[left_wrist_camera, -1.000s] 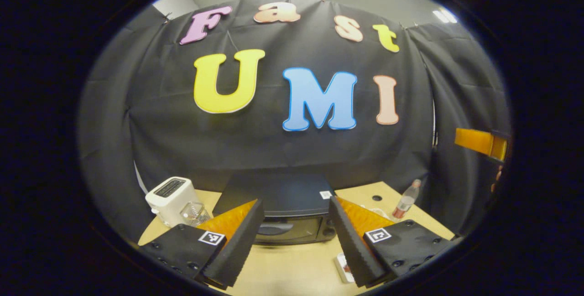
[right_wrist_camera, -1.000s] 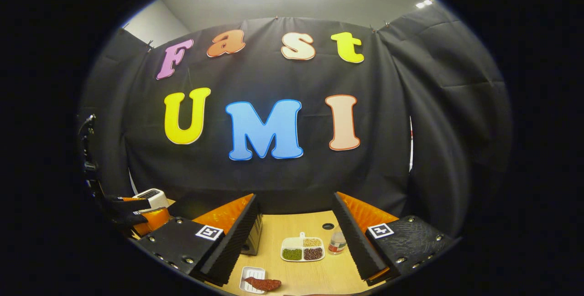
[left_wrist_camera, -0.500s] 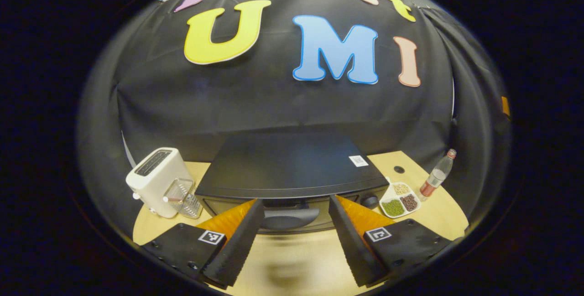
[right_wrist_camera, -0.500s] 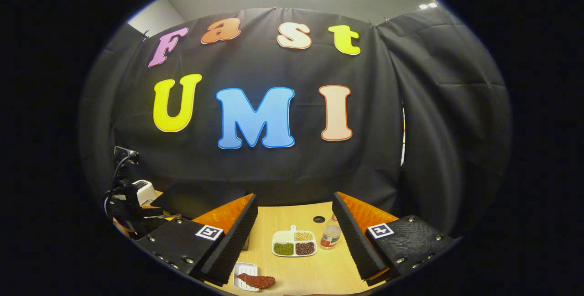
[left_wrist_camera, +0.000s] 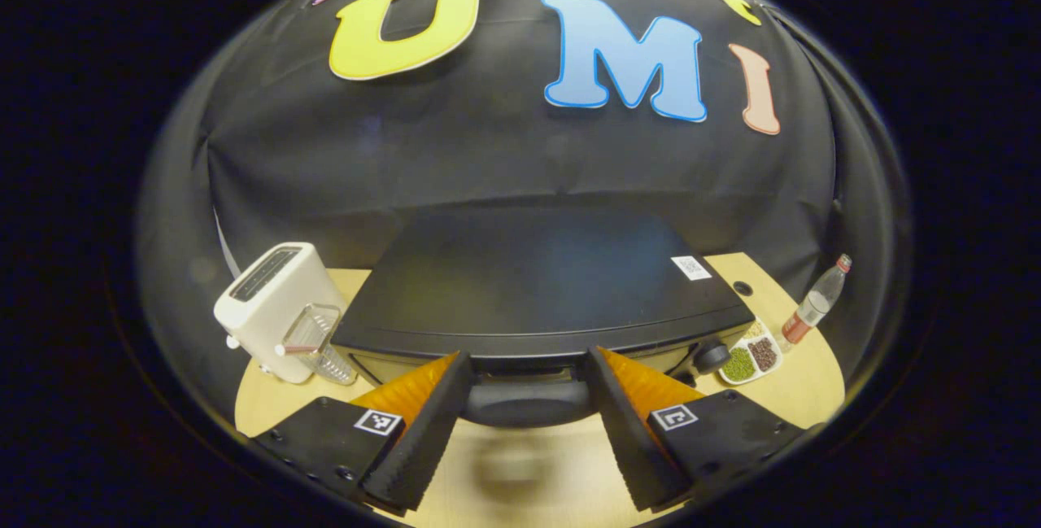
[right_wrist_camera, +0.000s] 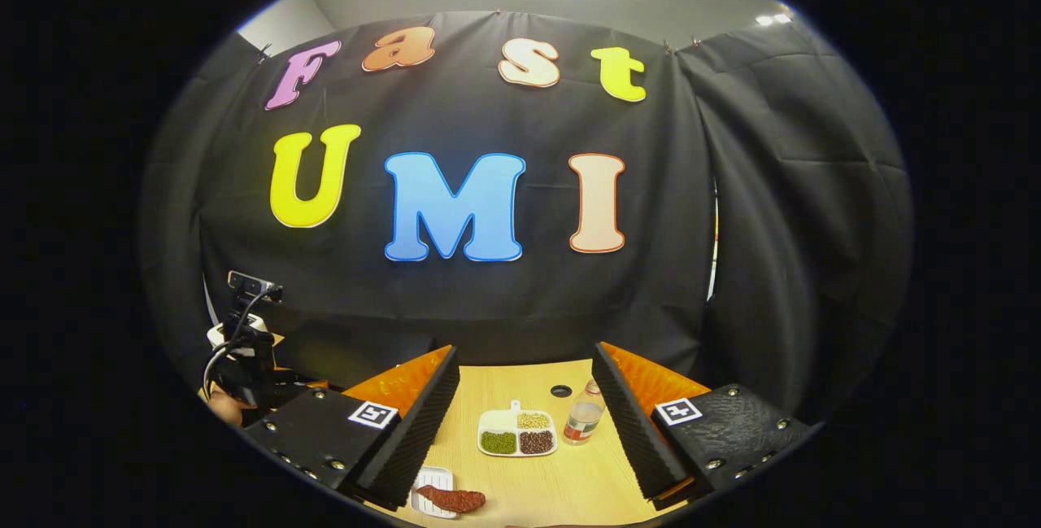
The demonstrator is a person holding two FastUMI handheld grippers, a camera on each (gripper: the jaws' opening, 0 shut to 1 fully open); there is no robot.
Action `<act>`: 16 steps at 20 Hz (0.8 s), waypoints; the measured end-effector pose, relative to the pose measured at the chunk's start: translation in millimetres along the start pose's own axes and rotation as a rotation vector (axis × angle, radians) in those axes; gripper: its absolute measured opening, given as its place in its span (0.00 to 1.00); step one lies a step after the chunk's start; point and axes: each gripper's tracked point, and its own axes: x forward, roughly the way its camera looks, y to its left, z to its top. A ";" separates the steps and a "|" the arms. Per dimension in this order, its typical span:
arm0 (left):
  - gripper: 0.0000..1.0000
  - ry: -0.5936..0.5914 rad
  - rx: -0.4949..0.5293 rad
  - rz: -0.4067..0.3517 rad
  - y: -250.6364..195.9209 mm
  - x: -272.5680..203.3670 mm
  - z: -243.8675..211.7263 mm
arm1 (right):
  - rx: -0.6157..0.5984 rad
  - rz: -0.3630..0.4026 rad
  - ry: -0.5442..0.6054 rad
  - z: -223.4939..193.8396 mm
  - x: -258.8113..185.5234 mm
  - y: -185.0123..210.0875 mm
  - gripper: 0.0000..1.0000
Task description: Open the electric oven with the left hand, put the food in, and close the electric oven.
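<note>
Oven [left_wrist_camera: 529,292] sits at the table's [left_wrist_camera: 520,479] back edge, door closed. I've got my left gripper [left_wrist_camera: 527,430] spread wide, straddling the door handle [left_wrist_camera: 527,402], not pinching yet. Right gripper [right_wrist_camera: 527,430] also spread, holding nothing. Food [right_wrist_camera: 451,499] waits on its small tray [right_wrist_camera: 431,481] near the front edge. Everything left: open, load, close.

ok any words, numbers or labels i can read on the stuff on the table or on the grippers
None can be read.
Sticker on top of the electric oven: a printed code, too small to read.
Bottle label: blurred, unreadable.
Square tags on the left gripper and the right gripper: black-and-white patterns, no words.
</note>
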 end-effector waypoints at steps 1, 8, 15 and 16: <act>1.00 -0.008 0.006 0.006 0.3 -1.4 -0.1 | 0.002 0.000 -0.001 0.7 -1.2 1.8 0.99; 0.96 0.011 -0.017 -0.006 -2.8 -18.7 -15.3 | 0.011 0.034 -0.020 4.3 -10.0 13.8 0.99; 0.91 0.027 0.005 -0.003 -7.3 -45.2 -54.1 | 0.013 0.080 -0.033 9.0 -17.9 21.2 0.99; 0.91 0.027 0.013 -0.001 -8.0 -47.7 -59.2 | 0.011 0.085 -0.032 7.6 -18.3 21.1 0.99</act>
